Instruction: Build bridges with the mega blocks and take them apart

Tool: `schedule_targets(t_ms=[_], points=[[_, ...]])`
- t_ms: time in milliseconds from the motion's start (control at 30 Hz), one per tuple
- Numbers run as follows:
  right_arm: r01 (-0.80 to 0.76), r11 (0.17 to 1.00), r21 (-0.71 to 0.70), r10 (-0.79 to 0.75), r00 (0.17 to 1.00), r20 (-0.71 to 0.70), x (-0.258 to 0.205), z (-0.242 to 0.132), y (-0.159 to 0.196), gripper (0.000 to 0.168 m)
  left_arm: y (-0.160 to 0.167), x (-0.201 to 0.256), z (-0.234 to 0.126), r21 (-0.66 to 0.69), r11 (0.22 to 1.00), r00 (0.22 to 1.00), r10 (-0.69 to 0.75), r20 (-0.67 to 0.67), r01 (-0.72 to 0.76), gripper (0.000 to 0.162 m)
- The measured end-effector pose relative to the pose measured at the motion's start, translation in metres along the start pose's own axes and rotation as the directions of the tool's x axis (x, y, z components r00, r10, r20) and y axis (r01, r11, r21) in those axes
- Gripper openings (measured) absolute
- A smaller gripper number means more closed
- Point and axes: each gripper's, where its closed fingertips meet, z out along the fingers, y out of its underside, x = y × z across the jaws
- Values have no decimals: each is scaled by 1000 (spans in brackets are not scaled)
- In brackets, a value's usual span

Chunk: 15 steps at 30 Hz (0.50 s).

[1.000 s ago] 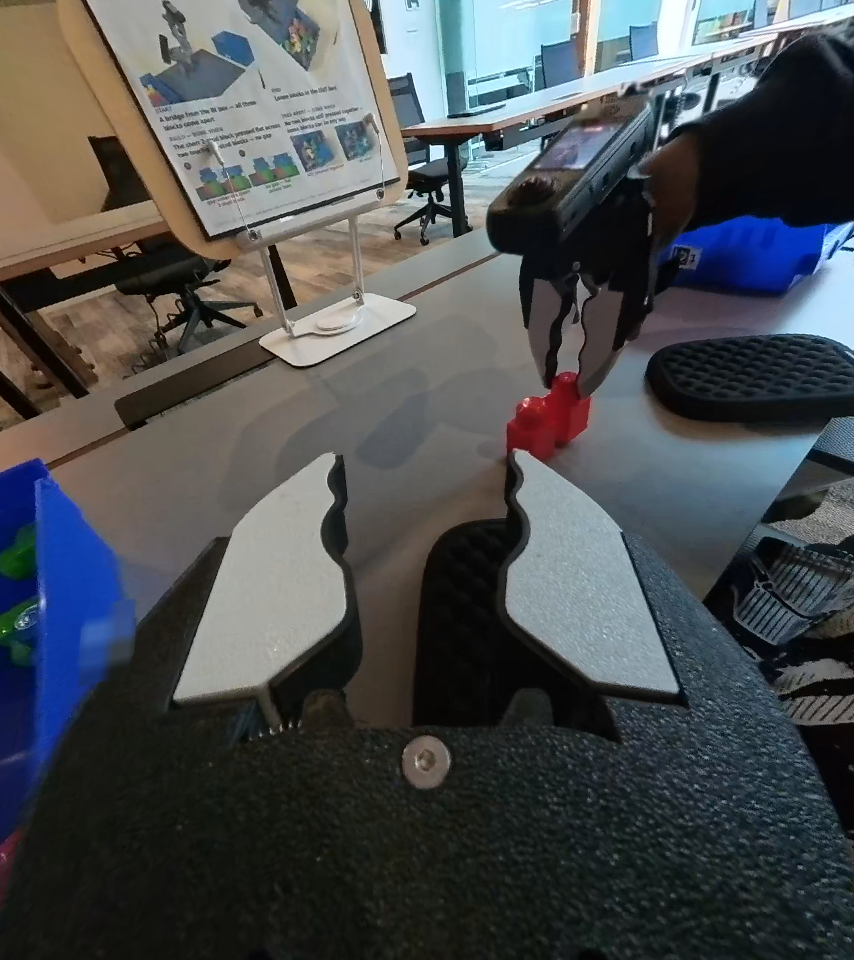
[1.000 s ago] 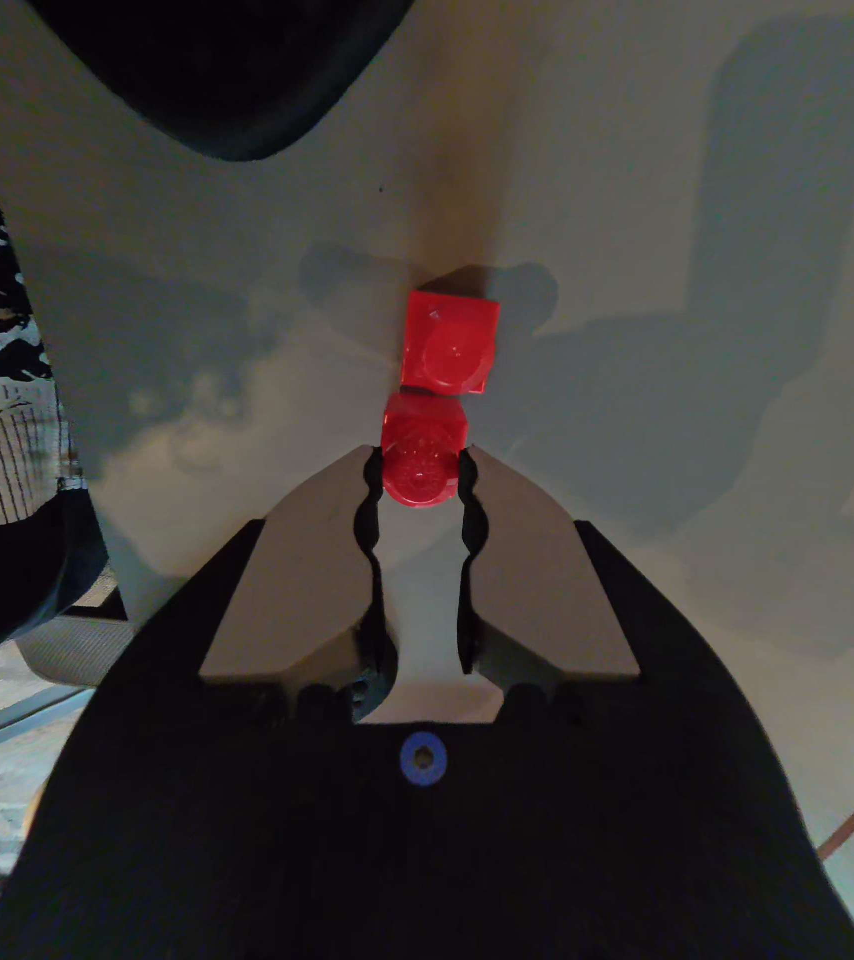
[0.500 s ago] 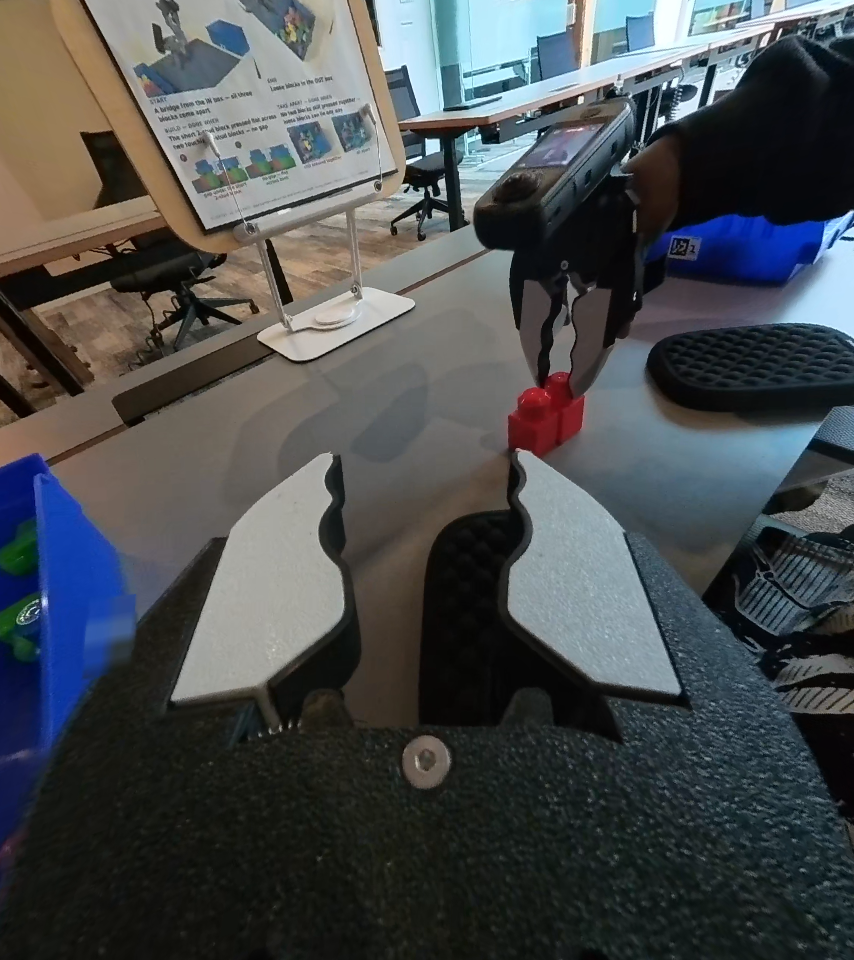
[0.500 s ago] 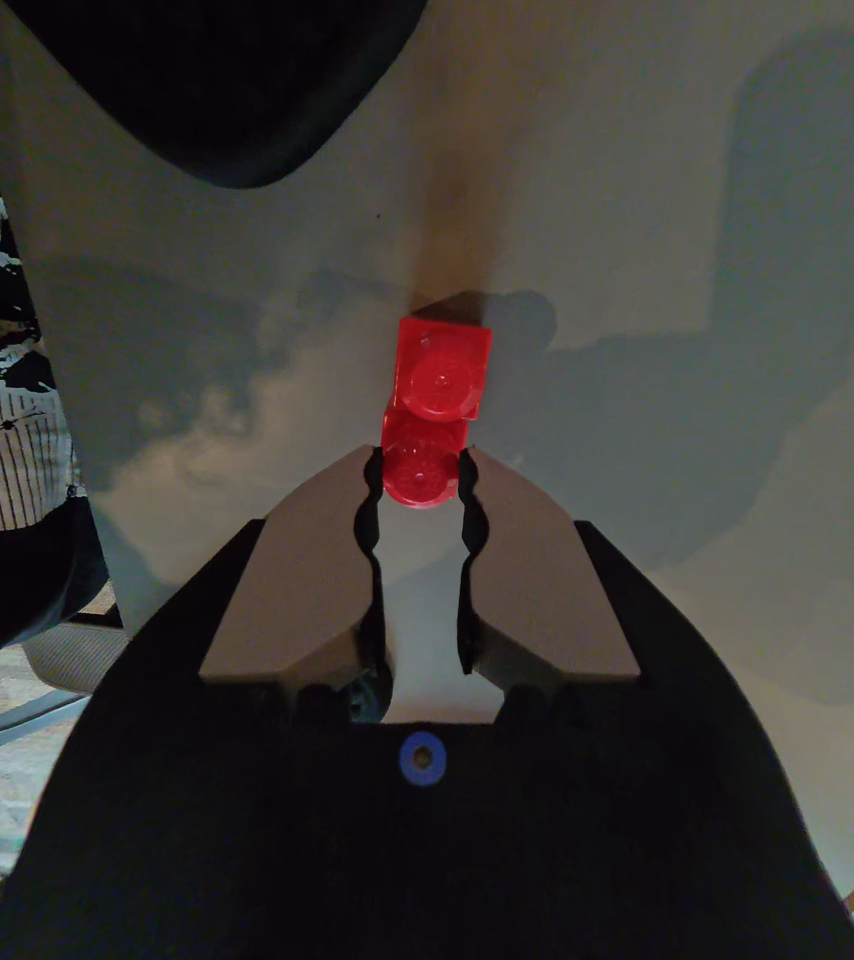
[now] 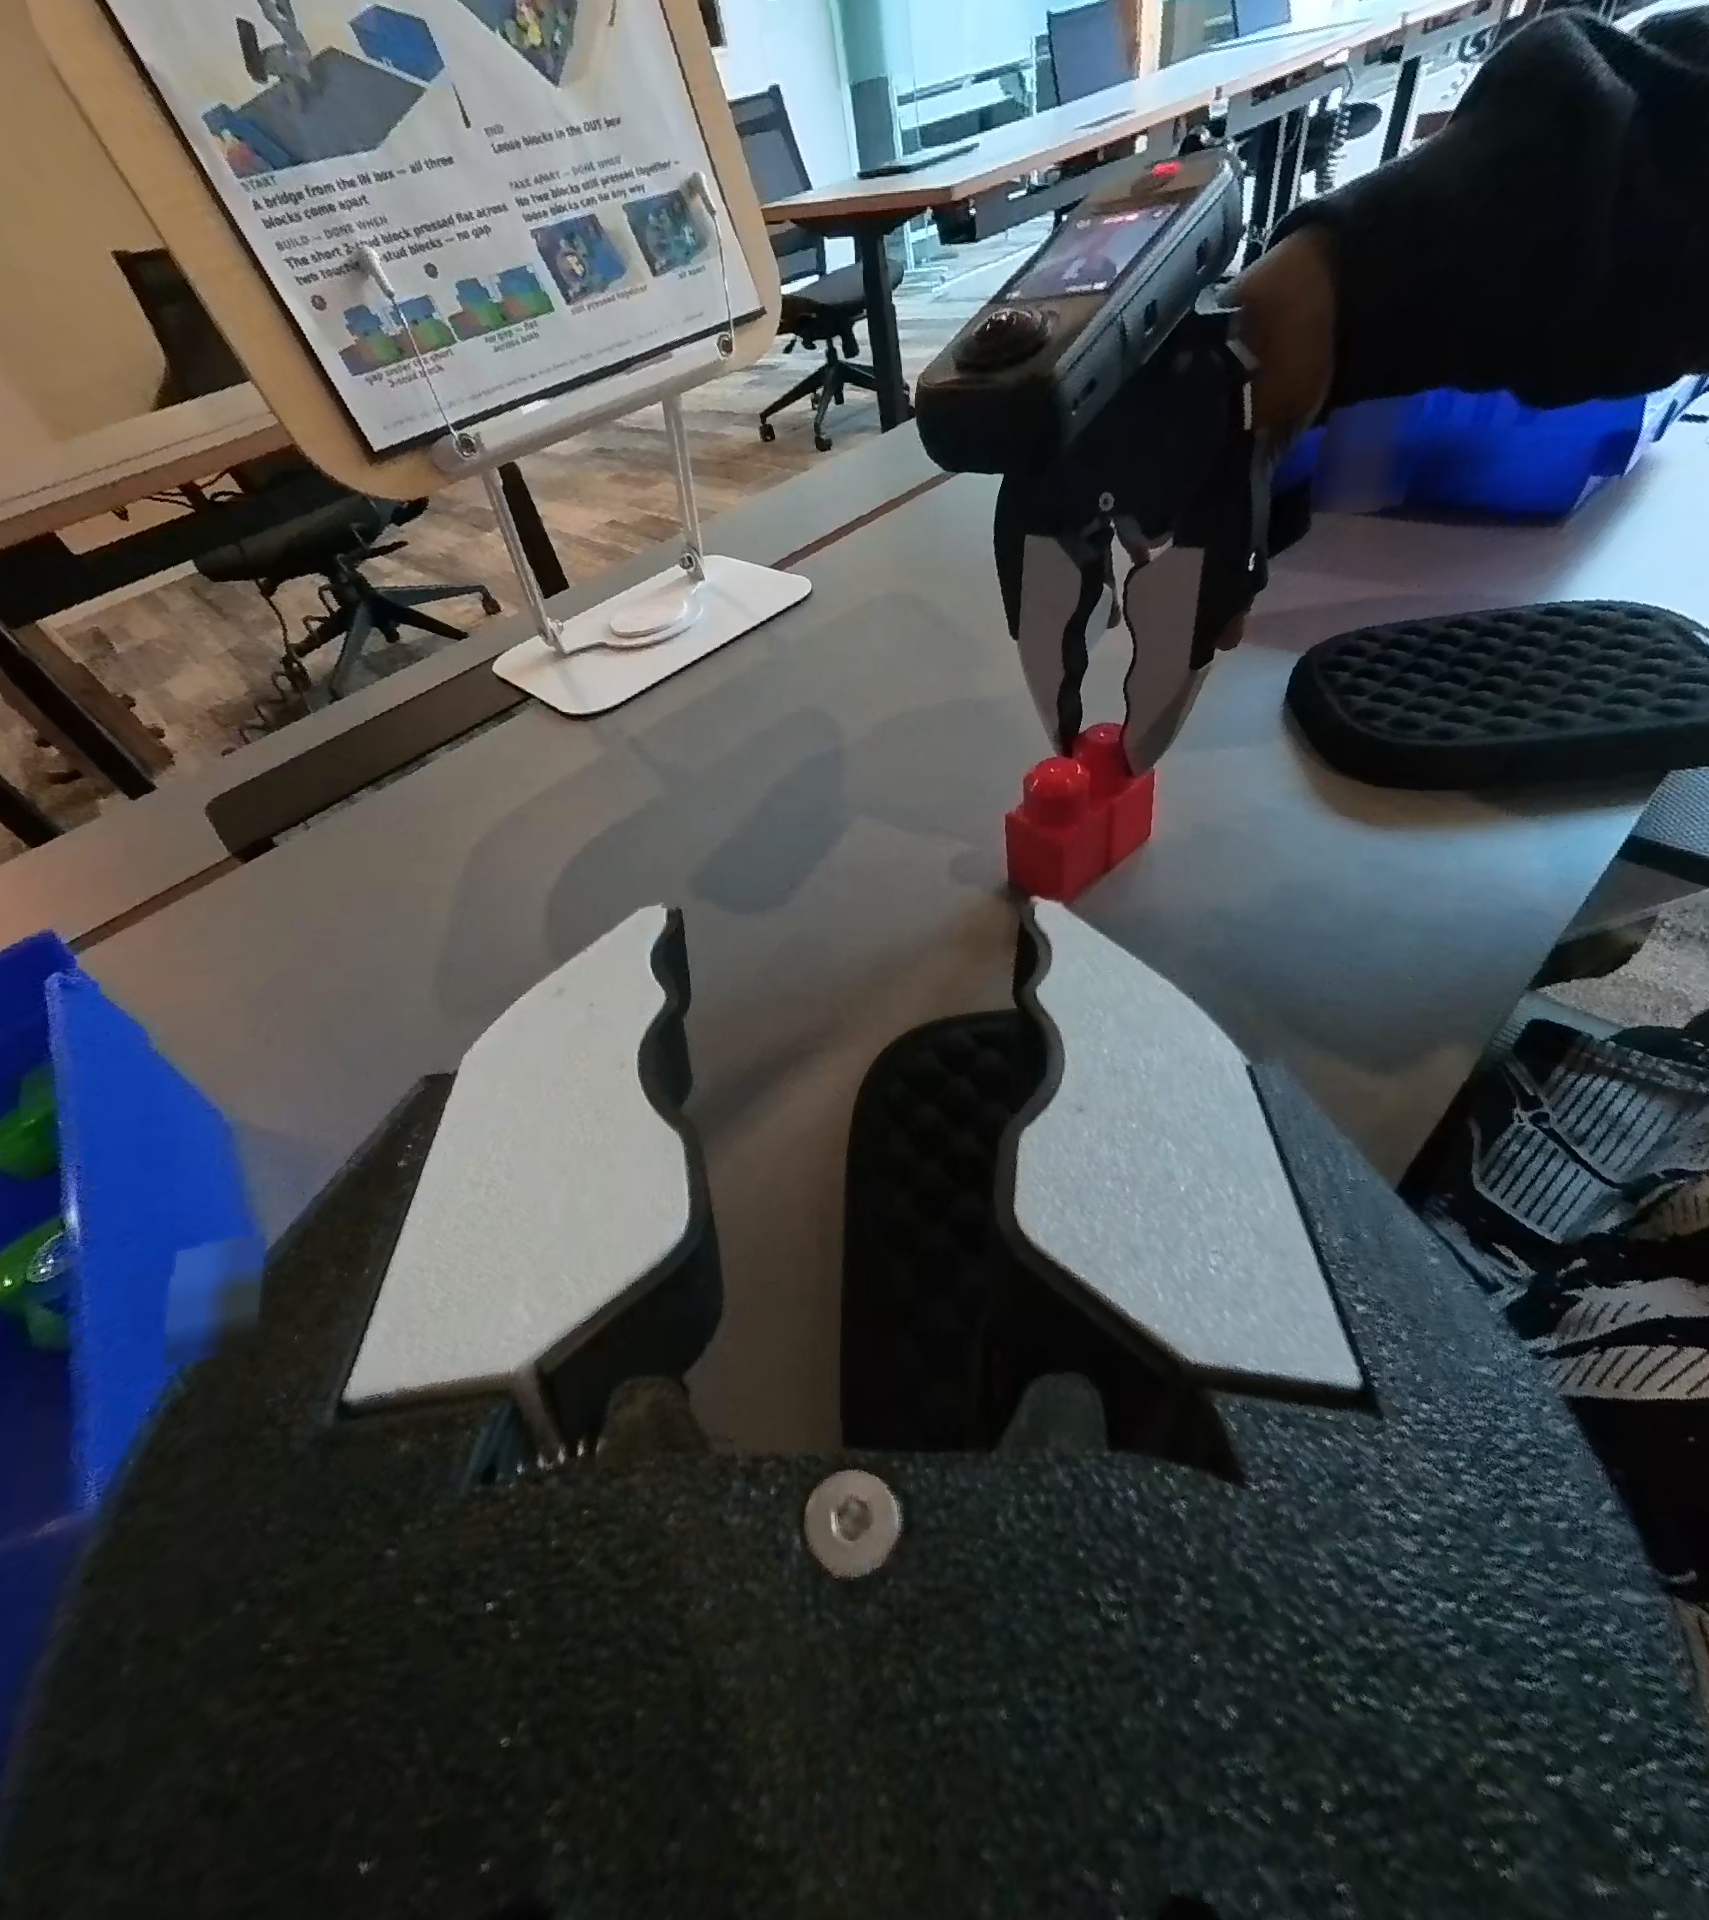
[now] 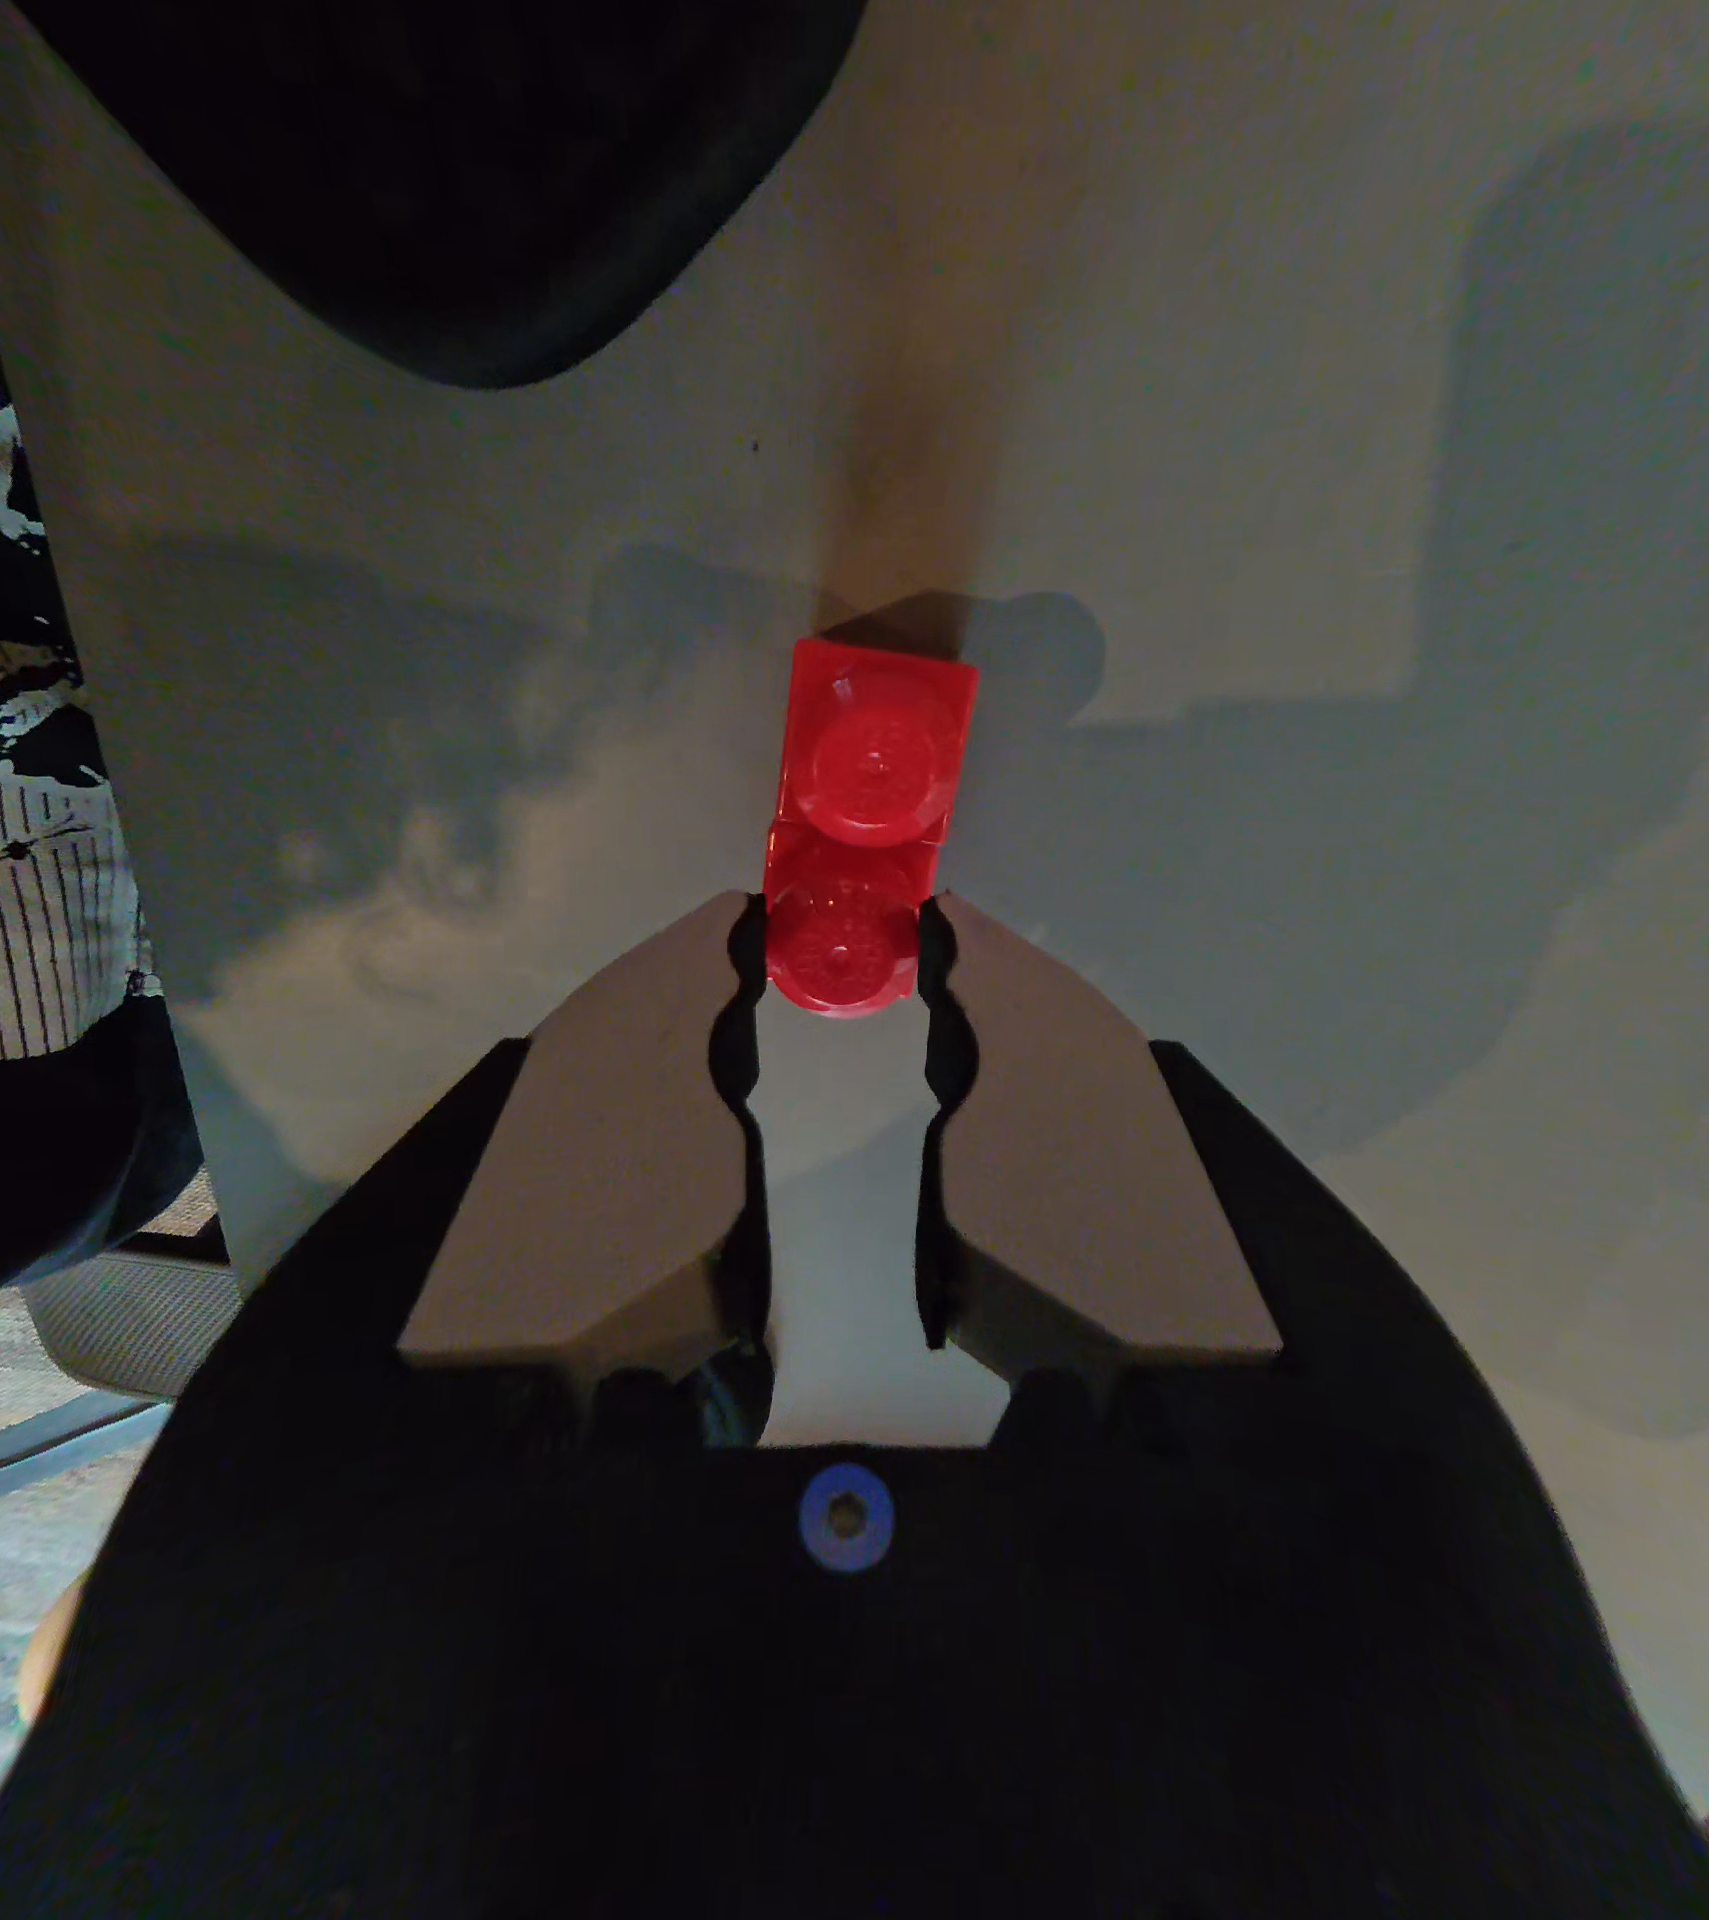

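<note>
The right gripper (image 6: 839, 940) points straight down at the table (image 5: 621, 894), its fingertips pinching the near stud of a red 2-stud block (image 6: 865, 790). In the left wrist view the same gripper (image 5: 1104, 727) comes down from above with its tips on the far stud, and the block (image 5: 1078, 836) appears to sit flat on the grey surface, near the table's right edge and just left of a black textured pad (image 5: 1530, 691). The left gripper (image 5: 850, 966) hangs low over the near side of the table, spread wide and holding nothing, with a blue bin (image 5: 50, 1195) of green pieces at its left.

The hold looks risky because only 1 round stud sits between the tips. A smooth stud could slip out on a lift, or the block could swing around it and hang crooked. If the fingers part while tilted, the block may tip or skid toward the nearby right edge. A crooked block would also leave a poor base for a bridge.
</note>
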Motion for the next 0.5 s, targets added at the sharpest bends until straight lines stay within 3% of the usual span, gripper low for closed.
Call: schedule_targets(t_ms=[500], points=[[-6,998,66,6,1000,-7,3,-4,-9,38,3,4,2,-19,1000,1000,16,-16,-17,61]])
